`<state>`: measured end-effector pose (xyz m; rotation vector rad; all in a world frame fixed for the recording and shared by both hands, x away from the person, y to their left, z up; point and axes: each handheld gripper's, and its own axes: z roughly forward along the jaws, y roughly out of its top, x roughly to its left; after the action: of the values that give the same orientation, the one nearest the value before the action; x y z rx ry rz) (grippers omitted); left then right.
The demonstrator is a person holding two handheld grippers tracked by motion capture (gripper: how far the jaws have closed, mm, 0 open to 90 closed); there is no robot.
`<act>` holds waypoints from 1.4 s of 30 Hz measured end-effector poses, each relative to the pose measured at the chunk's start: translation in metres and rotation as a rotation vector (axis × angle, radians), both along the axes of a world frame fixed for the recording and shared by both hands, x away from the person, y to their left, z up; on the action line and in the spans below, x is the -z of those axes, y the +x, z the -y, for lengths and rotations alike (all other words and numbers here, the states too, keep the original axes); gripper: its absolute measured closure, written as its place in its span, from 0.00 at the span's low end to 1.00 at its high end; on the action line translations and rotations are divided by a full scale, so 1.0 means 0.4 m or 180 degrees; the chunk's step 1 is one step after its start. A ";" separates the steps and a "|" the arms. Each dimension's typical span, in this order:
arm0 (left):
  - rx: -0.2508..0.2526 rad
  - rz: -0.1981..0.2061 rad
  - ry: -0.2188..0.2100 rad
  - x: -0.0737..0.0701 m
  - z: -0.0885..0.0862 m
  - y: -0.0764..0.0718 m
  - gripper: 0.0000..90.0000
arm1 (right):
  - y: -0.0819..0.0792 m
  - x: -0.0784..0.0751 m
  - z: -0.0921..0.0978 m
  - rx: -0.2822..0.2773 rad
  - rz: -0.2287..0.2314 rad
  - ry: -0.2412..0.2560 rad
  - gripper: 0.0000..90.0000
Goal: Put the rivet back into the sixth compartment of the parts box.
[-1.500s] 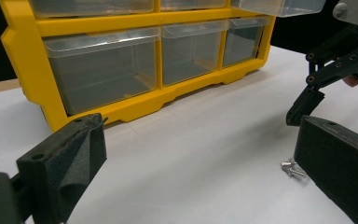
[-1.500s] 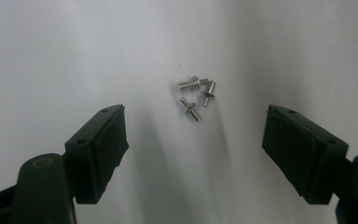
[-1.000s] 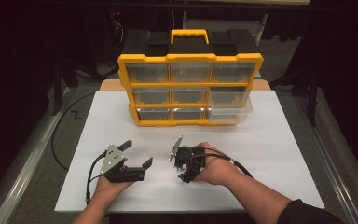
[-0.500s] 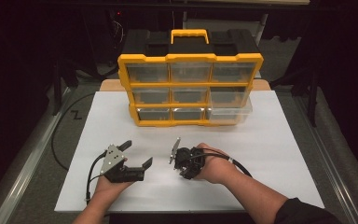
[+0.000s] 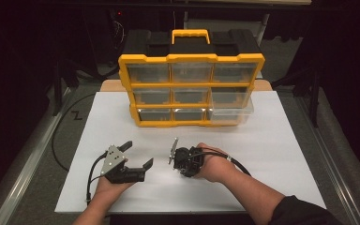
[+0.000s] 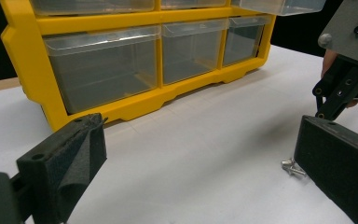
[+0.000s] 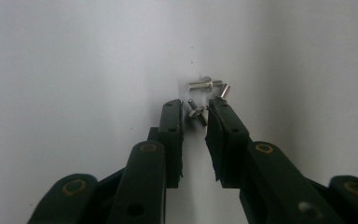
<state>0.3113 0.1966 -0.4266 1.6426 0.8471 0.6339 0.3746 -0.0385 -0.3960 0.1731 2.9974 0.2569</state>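
Three small silver screws lie close together on the white table sheet. My right gripper points down at them with its jaws open by a narrow gap, and one screw lies between the tips. In the high view the right gripper is near the front middle of the sheet, and my left gripper rests to its left, wide open and holding nothing. From the left gripper view, the screws lie just beside its right jaw, under the right gripper's grey plate.
A yellow drawer organizer with clear drawers stands at the back of the sheet. Its bottom-right drawer is pulled partly out. The organizer is close ahead of the left gripper. Cables trail from both grippers toward the front edge.
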 end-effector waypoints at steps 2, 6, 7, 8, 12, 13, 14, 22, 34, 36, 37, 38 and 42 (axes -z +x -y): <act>-0.0001 -0.0001 0.0000 0.000 0.000 0.000 0.03 | 0.003 0.001 -0.001 0.0007 -0.0002 0.0007 0.87; 0.0000 0.0002 -0.0001 0.000 0.000 0.000 0.03 | 0.007 0.003 -0.002 -0.0014 -0.0014 -0.0001 0.87; -0.0002 0.0001 -0.0006 0.000 0.000 -0.001 0.03 | 0.006 0.004 -0.003 0.0001 -0.0035 -0.0036 0.87; -0.0004 0.0001 -0.0004 0.000 0.000 -0.001 0.03 | 0.006 0.006 -0.004 0.0001 -0.0037 -0.0027 0.87; -0.0003 -0.0001 -0.0005 0.000 0.000 -0.001 0.03 | 0.009 0.006 -0.005 -0.0008 -0.0060 -0.0022 0.89; -0.0003 -0.0001 -0.0005 0.000 0.000 -0.001 0.03 | 0.009 0.006 -0.005 -0.0008 -0.0060 -0.0022 0.89; -0.0005 -0.0001 -0.0003 0.000 0.000 -0.001 0.03 | 0.010 0.007 -0.005 -0.0014 -0.0086 -0.0025 0.91; -0.0010 0.0007 -0.0012 -0.001 -0.001 -0.002 0.03 | 0.012 0.007 -0.005 0.0031 -0.0129 -0.0025 0.93; -0.0012 0.0017 -0.0016 -0.002 -0.003 -0.003 0.03 | 0.009 0.005 -0.005 0.0063 -0.0130 -0.0030 0.94; -0.0018 0.0020 -0.0021 -0.003 -0.004 -0.003 0.03 | 0.006 0.001 -0.003 0.0079 -0.0140 -0.0040 0.95; -0.0018 0.0020 -0.0021 -0.003 -0.004 -0.003 0.03 | 0.006 0.001 -0.003 0.0079 -0.0140 -0.0040 0.95; -0.0019 0.0021 -0.0020 -0.002 -0.004 -0.003 0.03 | 0.006 -0.003 0.000 0.0086 -0.0133 -0.0012 0.94; -0.0021 0.0025 -0.0030 -0.003 -0.003 -0.004 0.03 | 0.006 -0.016 0.010 0.0125 -0.0116 0.0004 0.94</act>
<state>0.3098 0.1979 -0.4255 1.6284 0.8489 0.6395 0.3770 -0.0424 -0.3894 0.2389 3.0262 0.2542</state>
